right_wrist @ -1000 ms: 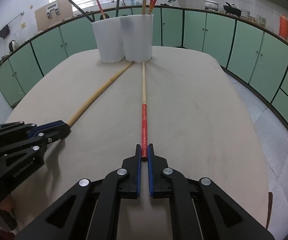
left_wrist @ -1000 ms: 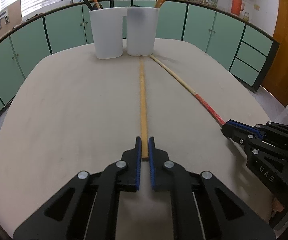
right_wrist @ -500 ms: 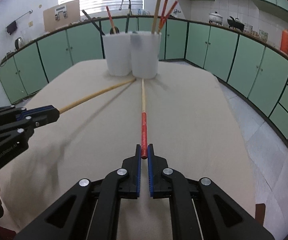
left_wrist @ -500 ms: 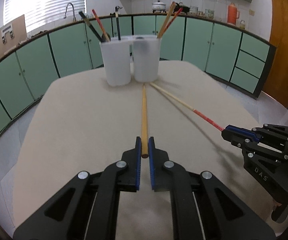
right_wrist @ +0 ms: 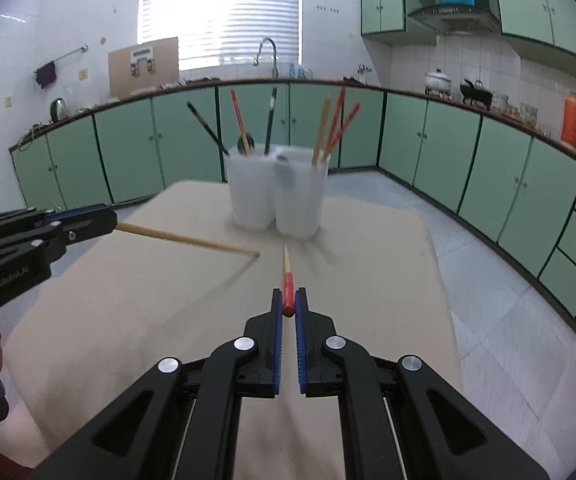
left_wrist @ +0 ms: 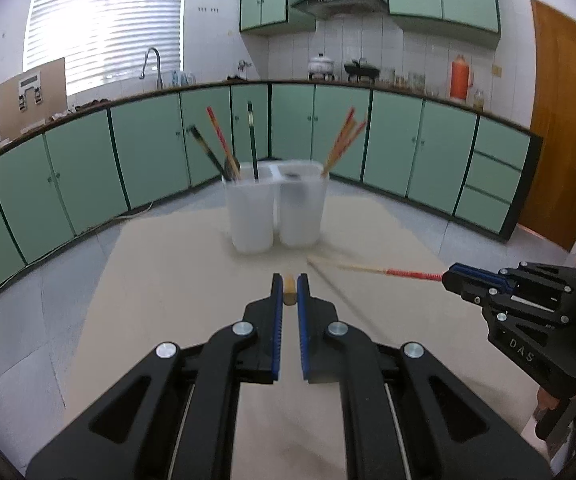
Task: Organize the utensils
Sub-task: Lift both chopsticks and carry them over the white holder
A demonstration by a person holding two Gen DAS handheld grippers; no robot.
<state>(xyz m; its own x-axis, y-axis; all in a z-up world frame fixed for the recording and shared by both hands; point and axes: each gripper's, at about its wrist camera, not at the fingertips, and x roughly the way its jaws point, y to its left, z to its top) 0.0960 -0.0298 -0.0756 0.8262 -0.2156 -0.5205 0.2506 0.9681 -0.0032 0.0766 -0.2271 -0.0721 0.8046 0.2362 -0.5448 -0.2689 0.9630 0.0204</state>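
Bamboo-pale and plain, pinched at its butt end in the left gripper, jaws drawn in tight on the plain chopstick; shaft held off the beige table, tip slanting down toward the surface in front of the holders, contact with the tabletop impossible to judge through the blur. Further along, at the middle of the table, two white holders side by side and touching: left holder with dark chopsticks, one red-patterned stick and what looks like a spoon; right holder with a few bamboo and red-handled sticks fanned out to the right. Right of that, the red-handled chopstick, clamped at its red end in the right gripper, jaws likewise closed on it, pale tip pointing straight at the holders and stopping short of them. Judged as the carry step: both sticks picked up, neither yet dropped in. Next move, by the look of things: raise each tip above the rim, tilt toward vertical, lower into a holder and only then release. Probably the right holder for both, going by the matching sticks already there. Worth keeping the two shafts apart, since converging near the holders, and worth minding the light holders, easy to knock with a long lever.
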